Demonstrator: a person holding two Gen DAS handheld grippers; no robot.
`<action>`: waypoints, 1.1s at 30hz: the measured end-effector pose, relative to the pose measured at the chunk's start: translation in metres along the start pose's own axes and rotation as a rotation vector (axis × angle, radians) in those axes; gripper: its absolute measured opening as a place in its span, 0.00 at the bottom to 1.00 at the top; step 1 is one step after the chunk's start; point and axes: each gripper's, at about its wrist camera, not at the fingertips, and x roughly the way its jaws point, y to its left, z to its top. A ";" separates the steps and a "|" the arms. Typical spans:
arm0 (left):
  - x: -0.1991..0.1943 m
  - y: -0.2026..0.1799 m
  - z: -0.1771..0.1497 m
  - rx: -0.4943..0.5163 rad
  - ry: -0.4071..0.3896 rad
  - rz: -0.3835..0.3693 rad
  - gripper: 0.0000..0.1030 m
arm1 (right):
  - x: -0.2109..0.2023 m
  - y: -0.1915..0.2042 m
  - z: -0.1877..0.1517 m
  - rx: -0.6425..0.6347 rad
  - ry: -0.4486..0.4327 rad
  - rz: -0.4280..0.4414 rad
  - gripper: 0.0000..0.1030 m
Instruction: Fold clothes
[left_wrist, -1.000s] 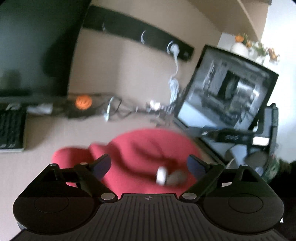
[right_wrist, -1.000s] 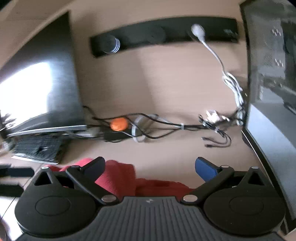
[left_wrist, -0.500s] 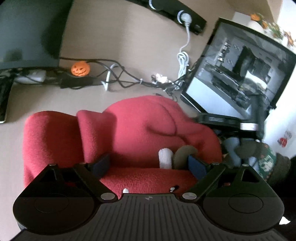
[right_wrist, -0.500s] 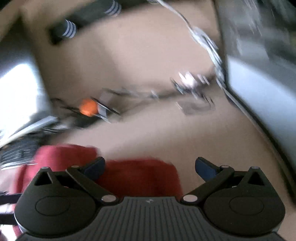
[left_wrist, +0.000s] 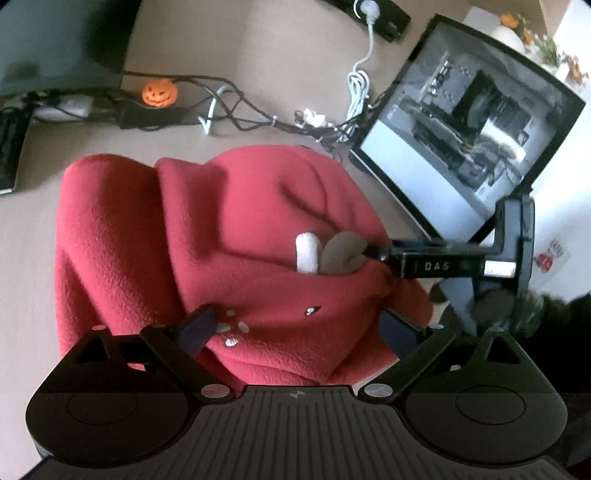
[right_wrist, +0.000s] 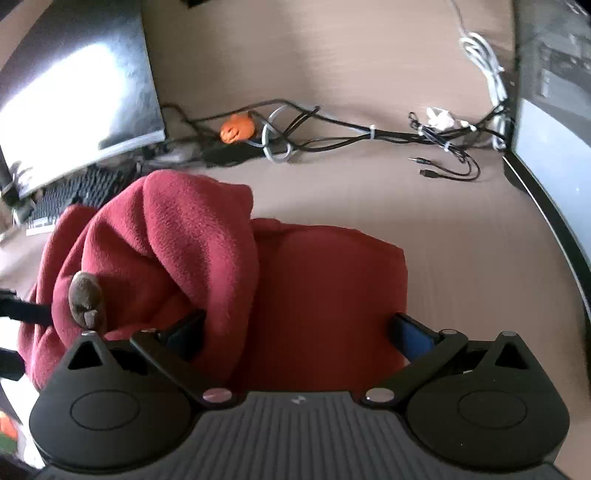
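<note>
A red fleece garment (left_wrist: 236, 236) lies bunched on the beige desk (left_wrist: 33, 258), with a white ear (left_wrist: 306, 251) and a tan ear (left_wrist: 343, 251) sticking out of a fold. My left gripper (left_wrist: 297, 326) hangs open just above its near edge, with fleece between the fingers. In the right wrist view the garment (right_wrist: 317, 295) has a flat part in the middle and a raised bunch at the left with a brown ear (right_wrist: 86, 295). My right gripper (right_wrist: 299, 334) is open over the flat part, its left finger against the bunch.
A dark monitor (left_wrist: 62, 40) and a keyboard (left_wrist: 9, 147) stand at the left. A lit screen (left_wrist: 469, 122) stands at the right. Along the back lie tangled cables (right_wrist: 369, 133), a coiled white cable (left_wrist: 358, 85) and an orange pumpkin figure (left_wrist: 159, 92). Bare desk (right_wrist: 461, 240) lies right of the garment.
Both grippers have come down and closer to the garment, which now fills much more of each view. The right gripper moved from facing the desk's back to over the fleece.
</note>
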 end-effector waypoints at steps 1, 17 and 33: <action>-0.002 0.001 0.002 -0.016 0.008 -0.006 0.95 | 0.001 -0.001 0.004 0.004 0.031 0.004 1.00; -0.002 0.036 0.007 -0.404 0.192 -0.283 0.97 | 0.039 -0.032 0.093 0.072 0.052 0.203 1.00; 0.071 0.085 0.090 -0.382 0.052 -0.048 0.97 | 0.035 -0.061 0.036 0.284 0.074 0.155 1.00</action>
